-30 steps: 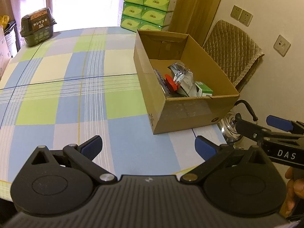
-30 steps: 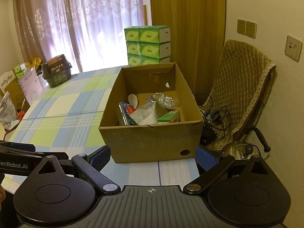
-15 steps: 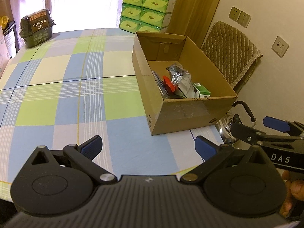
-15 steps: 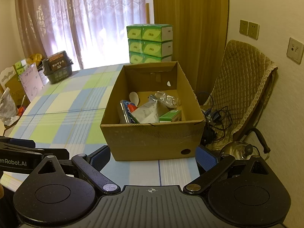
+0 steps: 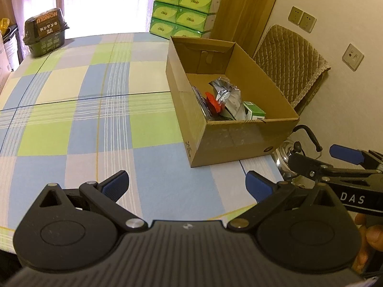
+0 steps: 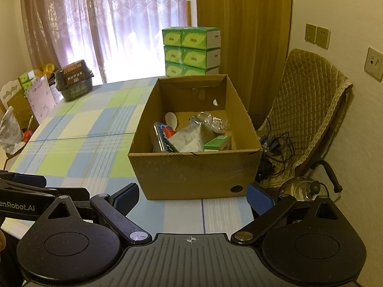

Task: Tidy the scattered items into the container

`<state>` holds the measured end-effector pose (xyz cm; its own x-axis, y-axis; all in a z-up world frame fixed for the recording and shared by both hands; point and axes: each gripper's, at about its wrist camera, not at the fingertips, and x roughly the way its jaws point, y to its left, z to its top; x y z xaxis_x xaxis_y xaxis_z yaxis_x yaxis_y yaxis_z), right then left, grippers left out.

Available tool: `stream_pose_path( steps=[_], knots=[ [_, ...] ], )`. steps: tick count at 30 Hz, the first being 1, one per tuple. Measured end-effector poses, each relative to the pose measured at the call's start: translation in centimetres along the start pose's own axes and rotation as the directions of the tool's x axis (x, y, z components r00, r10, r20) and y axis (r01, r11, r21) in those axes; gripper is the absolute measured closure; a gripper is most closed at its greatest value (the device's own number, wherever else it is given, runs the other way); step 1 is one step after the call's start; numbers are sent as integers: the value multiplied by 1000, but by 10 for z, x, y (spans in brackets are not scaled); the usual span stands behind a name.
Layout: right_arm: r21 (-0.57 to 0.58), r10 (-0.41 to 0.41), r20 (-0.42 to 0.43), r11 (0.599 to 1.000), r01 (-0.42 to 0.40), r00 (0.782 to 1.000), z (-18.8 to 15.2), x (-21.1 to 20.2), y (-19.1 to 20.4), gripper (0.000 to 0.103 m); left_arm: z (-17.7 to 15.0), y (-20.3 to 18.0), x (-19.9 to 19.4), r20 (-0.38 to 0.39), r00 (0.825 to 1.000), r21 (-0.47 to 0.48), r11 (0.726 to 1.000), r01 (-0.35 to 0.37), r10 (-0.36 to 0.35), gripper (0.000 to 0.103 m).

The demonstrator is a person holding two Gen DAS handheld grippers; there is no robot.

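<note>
An open cardboard box [image 5: 241, 138] [image 6: 191, 169] stands near the table's front right edge. Inside lie a silver foil bag [image 5: 226, 95] [image 6: 210, 122], a small green box [image 5: 254, 113] [image 6: 216, 143], a red piece [image 5: 213, 102] [image 6: 168, 132], a blue-edged pack [image 6: 160, 135] and a white spoon [image 6: 171, 119]. My left gripper [image 5: 186, 185] is open and empty, held over the checked tablecloth [image 5: 83, 110] in front of the box. My right gripper [image 6: 192, 197] is open and empty too, just short of the box's near wall. It also shows at the right of the left wrist view as the right gripper [image 5: 335, 162].
A dark green basket [image 5: 45, 35] [image 6: 74, 80] sits at the table's far left. Stacked green tissue boxes [image 5: 184, 14] [image 6: 191, 51] stand behind the box. A quilted chair [image 6: 308, 119], cables [image 6: 275, 148] and a metal kettle [image 6: 308, 186] are off the table's right edge.
Both grippers have drawn back and risen a little, so the box looks slightly farther away. Both stay open and empty.
</note>
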<state>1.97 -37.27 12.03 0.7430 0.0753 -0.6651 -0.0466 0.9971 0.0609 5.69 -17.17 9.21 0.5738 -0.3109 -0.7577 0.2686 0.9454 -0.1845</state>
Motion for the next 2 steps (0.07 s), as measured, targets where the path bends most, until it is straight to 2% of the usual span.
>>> stream_pose_path(
  steps=[2],
  knots=[
    [0,-1,-2,1000,1,1000,0,0,0,3,-1,0,0,2,1000,5,1000,0,0,1]
  ],
)
